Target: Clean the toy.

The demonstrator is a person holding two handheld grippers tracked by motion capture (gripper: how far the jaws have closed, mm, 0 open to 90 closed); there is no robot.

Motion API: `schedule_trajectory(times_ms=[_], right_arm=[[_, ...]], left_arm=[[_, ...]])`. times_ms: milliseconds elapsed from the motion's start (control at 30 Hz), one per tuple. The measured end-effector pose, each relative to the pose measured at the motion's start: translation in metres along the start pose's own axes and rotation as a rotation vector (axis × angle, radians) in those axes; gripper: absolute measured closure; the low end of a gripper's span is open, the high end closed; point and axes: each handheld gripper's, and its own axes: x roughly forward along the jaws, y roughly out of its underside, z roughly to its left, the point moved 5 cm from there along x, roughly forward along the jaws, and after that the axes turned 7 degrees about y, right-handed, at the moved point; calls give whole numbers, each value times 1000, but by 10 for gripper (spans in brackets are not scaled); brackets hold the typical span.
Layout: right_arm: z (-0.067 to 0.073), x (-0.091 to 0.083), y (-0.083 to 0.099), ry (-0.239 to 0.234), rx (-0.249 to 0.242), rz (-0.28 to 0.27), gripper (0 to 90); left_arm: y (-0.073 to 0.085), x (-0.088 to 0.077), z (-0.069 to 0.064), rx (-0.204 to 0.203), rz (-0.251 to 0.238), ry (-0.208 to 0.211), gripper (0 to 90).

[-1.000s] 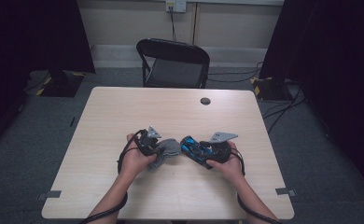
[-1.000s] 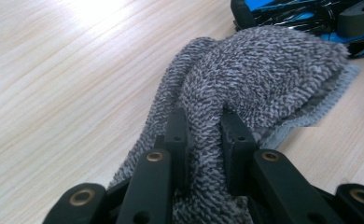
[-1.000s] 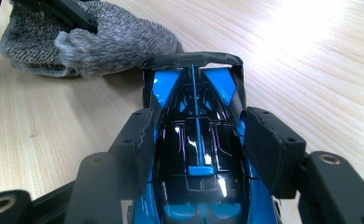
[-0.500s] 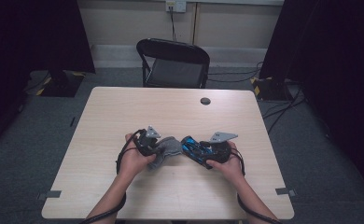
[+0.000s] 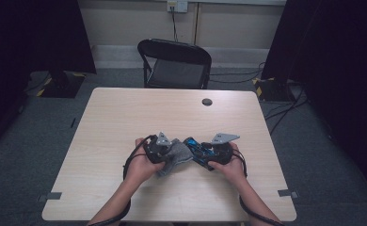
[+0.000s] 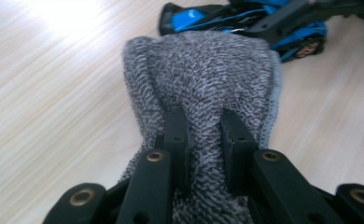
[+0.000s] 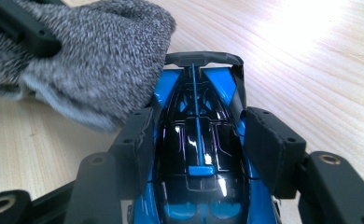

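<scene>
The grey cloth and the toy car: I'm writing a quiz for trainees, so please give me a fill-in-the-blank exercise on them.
1. The left gripper is shut on a knitted cloth whose colour is ____.
2. The right gripper is shut on a black and ____ toy car.
3. The cloth lies against the car's ____ end, farthest from the right hand.
4. Beyond the table stands an empty black ____.

Missing words: grey; blue; front; chair

Grey cloth (image 6: 203,70) knitted, rough, speckled. Toy car (image 7: 201,154) glossy blue-black plastic, reflective. Table (image 5: 125,117) pale wood-grain laminate, smooth, slight sheen. Gripper jaws matt black plastic.
</scene>
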Motion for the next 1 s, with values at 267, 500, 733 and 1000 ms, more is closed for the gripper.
schedule_trajectory(times_ms=[267,500,733,1000], right_arm=[[0,0,0,-1,2,0,441],[0,0,0,-2,2,-2,441],[0,0,0,-2,4,-4,441],[0,0,0,-4,9,-4,441]], left_arm=[[-4,3,-17,38,14,47,757],[-7,8,-31,67,22,90,757],[-4,17,-44,91,43,153,757],[-8,27,-66,149,67,201,757]])
